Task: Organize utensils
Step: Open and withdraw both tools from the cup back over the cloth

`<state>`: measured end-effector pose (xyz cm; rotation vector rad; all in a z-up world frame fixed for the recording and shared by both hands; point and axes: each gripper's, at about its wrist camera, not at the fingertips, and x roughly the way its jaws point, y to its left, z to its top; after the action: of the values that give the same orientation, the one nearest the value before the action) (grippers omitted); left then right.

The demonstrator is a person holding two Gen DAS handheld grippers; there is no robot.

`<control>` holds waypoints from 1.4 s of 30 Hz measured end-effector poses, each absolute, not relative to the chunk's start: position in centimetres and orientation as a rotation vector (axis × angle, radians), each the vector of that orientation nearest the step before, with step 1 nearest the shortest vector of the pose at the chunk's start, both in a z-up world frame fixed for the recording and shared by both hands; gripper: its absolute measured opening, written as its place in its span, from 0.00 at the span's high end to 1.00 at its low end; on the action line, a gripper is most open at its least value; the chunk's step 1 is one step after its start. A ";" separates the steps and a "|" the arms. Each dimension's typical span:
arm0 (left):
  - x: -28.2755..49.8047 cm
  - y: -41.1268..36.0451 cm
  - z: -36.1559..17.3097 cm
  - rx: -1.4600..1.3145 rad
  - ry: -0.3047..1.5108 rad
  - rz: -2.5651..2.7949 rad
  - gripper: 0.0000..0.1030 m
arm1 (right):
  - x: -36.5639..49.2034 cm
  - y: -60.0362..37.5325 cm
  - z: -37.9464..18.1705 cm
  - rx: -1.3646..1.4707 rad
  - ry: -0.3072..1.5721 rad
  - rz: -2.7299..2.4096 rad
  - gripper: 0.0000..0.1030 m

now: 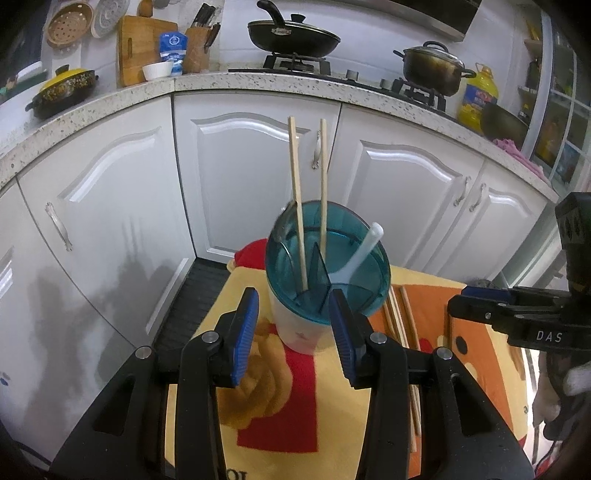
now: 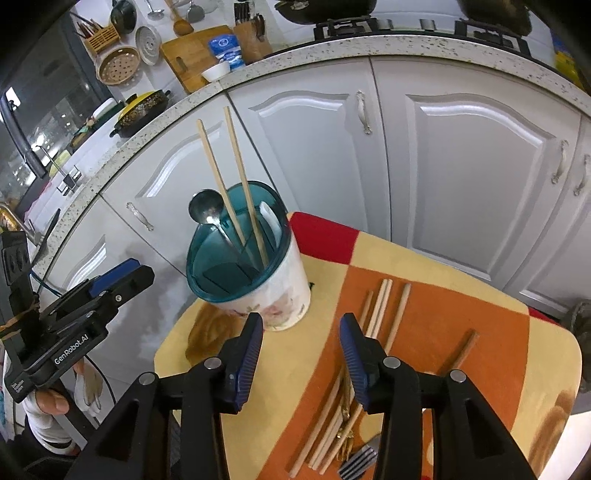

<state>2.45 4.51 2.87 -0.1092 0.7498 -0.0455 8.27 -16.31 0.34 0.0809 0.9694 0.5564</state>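
A white utensil holder with a teal divided top [image 1: 325, 273] [image 2: 251, 273] stands on a small table with a yellow, orange and red cloth [image 2: 424, 280]. Two wooden chopsticks [image 1: 297, 206] [image 2: 236, 177], a metal spoon [image 2: 205, 212] and a white plastic spoon [image 1: 356, 254] [image 2: 269, 218] stand in it. Several loose chopsticks [image 2: 376, 321] [image 1: 400, 321] lie on the cloth to its right. My left gripper [image 1: 293, 325] is open and empty, just in front of the holder. My right gripper [image 2: 301, 350] is open and empty, above the loose chopsticks.
White cabinet doors [image 1: 251, 177] and a speckled counter [image 1: 221, 83] curve behind the table. On the counter are a wok [image 1: 291, 35], a pot [image 1: 432, 68], an oil bottle [image 1: 476, 96] and a cutting board [image 1: 142, 44]. A dark striped object [image 2: 356, 463] lies at the cloth's near edge.
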 end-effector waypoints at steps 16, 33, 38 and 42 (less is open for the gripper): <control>1.1 2.7 1.3 -0.119 0.795 -0.083 0.61 | 6.4 -19.6 -1.2 0.103 0.998 0.487 0.58; 1.2 -0.3 -3.3 -0.165 0.951 -0.229 0.58 | 5.4 -25.0 -6.2 0.138 1.112 0.370 0.53; 1.7 -1.4 -5.1 -0.179 1.006 -0.264 0.57 | 5.8 -26.8 -8.2 0.162 1.155 0.321 0.53; 2.0 -1.9 -6.3 -0.186 1.042 -0.270 0.57 | 6.5 -28.1 -9.5 0.207 1.181 0.287 0.53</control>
<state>2.02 -1.87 -6.33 -0.1856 1.0421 -0.2699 6.46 -28.07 -9.53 0.2070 1.1806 0.2874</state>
